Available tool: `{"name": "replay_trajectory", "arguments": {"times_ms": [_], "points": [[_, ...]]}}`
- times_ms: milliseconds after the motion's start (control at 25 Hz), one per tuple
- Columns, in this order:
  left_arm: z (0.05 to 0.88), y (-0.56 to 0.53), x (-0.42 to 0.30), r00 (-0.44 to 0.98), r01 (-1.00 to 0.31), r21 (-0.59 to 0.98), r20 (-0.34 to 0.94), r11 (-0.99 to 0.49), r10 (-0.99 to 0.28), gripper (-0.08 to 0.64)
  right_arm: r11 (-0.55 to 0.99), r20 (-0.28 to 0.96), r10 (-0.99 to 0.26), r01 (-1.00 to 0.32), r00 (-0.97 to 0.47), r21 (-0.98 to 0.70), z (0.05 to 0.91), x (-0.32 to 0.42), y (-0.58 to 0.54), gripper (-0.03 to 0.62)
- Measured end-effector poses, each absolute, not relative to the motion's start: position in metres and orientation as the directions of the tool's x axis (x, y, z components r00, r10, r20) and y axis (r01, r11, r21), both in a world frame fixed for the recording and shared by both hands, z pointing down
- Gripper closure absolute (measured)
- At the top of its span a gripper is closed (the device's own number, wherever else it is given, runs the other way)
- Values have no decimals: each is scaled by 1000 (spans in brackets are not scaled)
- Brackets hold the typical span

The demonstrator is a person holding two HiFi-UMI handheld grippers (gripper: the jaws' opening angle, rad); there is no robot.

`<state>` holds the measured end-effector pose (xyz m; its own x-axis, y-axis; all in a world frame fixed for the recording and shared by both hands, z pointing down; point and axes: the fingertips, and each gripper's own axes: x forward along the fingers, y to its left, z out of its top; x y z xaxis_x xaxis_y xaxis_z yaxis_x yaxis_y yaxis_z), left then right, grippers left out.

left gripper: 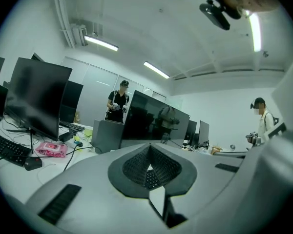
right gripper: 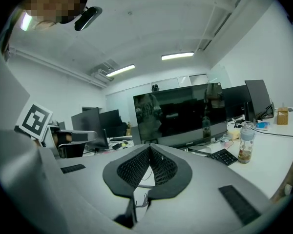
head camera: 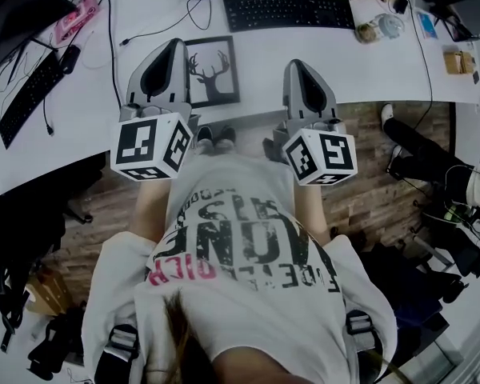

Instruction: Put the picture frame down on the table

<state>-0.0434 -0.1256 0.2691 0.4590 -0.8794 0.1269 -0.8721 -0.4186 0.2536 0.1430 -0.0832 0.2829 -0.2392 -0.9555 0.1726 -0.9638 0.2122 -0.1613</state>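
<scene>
Step in hand: I judge the picture frame (head camera: pixel 214 70) is already down, so what remains is getting clear of it.
My left gripper (head camera: pixel 176 45): jaws pressed together, nothing between them. It hovers above the table (head camera: pixel 352 62), and from my head view its tip covers the frame's left edge.
My right gripper (head camera: pixel 298 66): jaws closed tip to tip and empty. It hovers to the right of the frame, apart from it.
How to do it well: keep both grippers raised and draw them straight back toward me, never sideways across the frame. The left one needs most care, being the closer.
Risk: a low tip could nudge the frame toward the near table edge.
Where the frame is: flat and face up on the white table, between my two grippers, close to the near edge, with a black keyboard (head camera: pixel 288 10) beyond it.
Its look: thin dark border, pale picture, black silhouette of a stag's head with branching antlers. It sits slightly turned, not square to the table edge.
Handling: light and flat, I judge, so likely to slide easily.
</scene>
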Motion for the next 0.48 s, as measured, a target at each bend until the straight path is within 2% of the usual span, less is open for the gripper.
{"name": "replay_trajectory", "arguments": {"times_ms": [480], "points": [[241, -104, -52, 462, -866, 242, 59, -437, -885, 558, 265, 130, -950, -954, -283, -141, 257, 129, -69, 592]]}}
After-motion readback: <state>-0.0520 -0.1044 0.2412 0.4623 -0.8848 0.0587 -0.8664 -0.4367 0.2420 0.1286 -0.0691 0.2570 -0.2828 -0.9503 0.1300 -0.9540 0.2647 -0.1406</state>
